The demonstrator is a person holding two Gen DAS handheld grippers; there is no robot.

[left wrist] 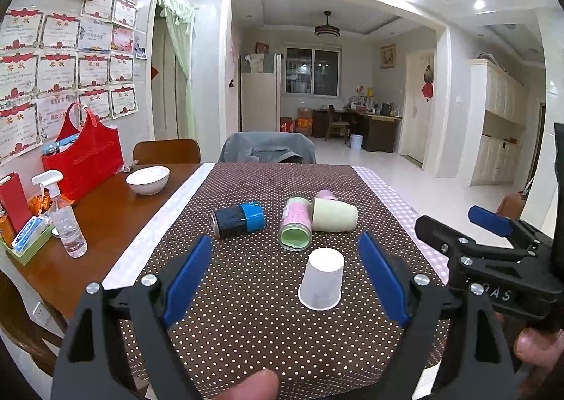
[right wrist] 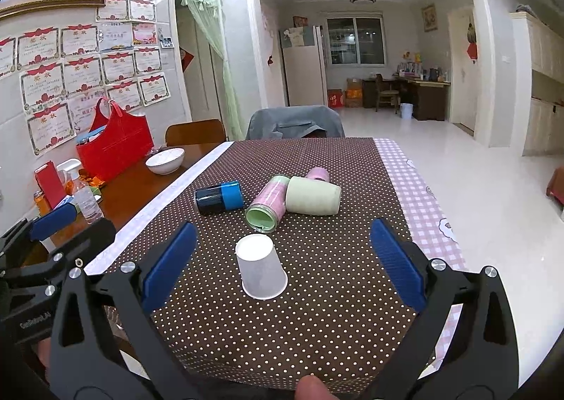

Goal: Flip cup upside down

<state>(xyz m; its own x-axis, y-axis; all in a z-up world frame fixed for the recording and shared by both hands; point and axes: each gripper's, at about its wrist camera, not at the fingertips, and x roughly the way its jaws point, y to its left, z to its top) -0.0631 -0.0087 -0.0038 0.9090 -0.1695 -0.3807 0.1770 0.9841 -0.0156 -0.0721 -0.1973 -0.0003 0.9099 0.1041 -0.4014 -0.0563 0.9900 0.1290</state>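
A white paper cup [left wrist: 321,278] stands upside down, mouth on the brown dotted tablecloth [left wrist: 246,311]; it also shows in the right wrist view [right wrist: 261,266]. My left gripper [left wrist: 285,252] is open and empty, with the cup just ahead between its blue fingers [left wrist: 187,280], nearer the right one. My right gripper [right wrist: 282,234] is open and empty, the cup ahead between its fingers [right wrist: 396,262], not touched. The right gripper also shows at the right of the left wrist view [left wrist: 490,241].
Behind the cup lie a blue-black can [left wrist: 238,219], a pink-green tube [left wrist: 296,223] and a cream cup [left wrist: 335,214]. On the wooden table at left stand a white bowl [left wrist: 148,179], a spray bottle [left wrist: 65,216] and a red bag [left wrist: 84,156]. Chairs stand beyond the far edge.
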